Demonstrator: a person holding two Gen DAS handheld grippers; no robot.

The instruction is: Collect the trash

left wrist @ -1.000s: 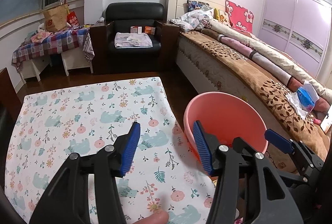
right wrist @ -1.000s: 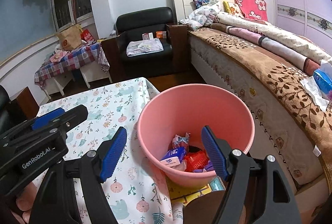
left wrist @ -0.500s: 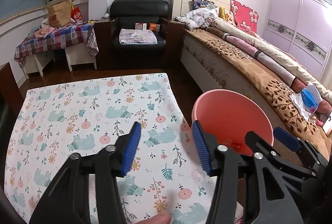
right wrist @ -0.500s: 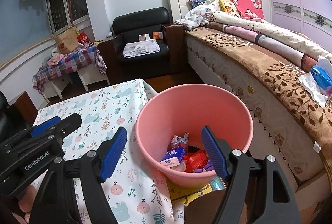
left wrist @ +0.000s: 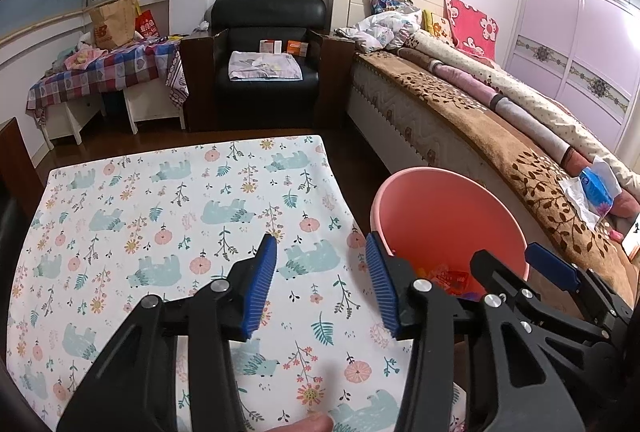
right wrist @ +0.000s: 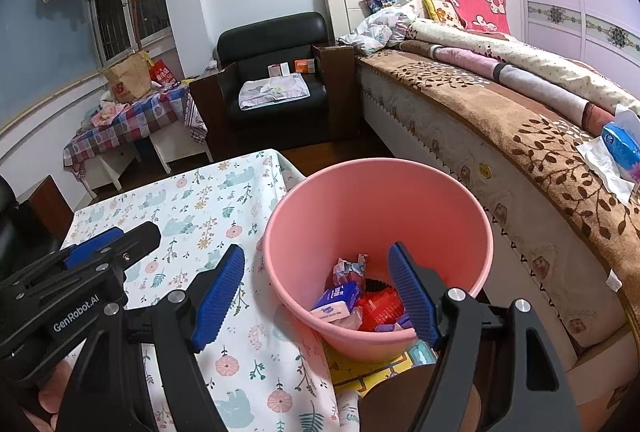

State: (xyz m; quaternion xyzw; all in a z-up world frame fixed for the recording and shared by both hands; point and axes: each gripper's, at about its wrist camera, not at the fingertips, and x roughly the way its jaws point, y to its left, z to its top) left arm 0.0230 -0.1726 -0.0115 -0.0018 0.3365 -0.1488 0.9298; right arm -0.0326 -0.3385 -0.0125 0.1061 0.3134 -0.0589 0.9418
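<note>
The left tool [left wrist: 320, 286] hangs over the near right part of the worktop [left wrist: 120, 192], jaws apart with nothing between them. The right tool [right wrist: 316, 292] is likewise released and empty, poised above the pink bin [right wrist: 460, 200] that stands on the floor just off the worktop's right edge, beside the bed [right wrist: 520, 136]. The trash [right wrist: 352, 304] (wrappers, a tissue pack, something red) lies in the bin's bottom, and the patterned cloth looks bare, so collecting seems nearly done.

The two tools sit close together, so a careless swing could knock them together or clip the rim and tip the light bin over. A blue packet [right wrist: 620, 148] with tissues lies on the bed's near edge; whether it counts as trash I cannot tell. Reaching it means crossing over the bin.
</note>
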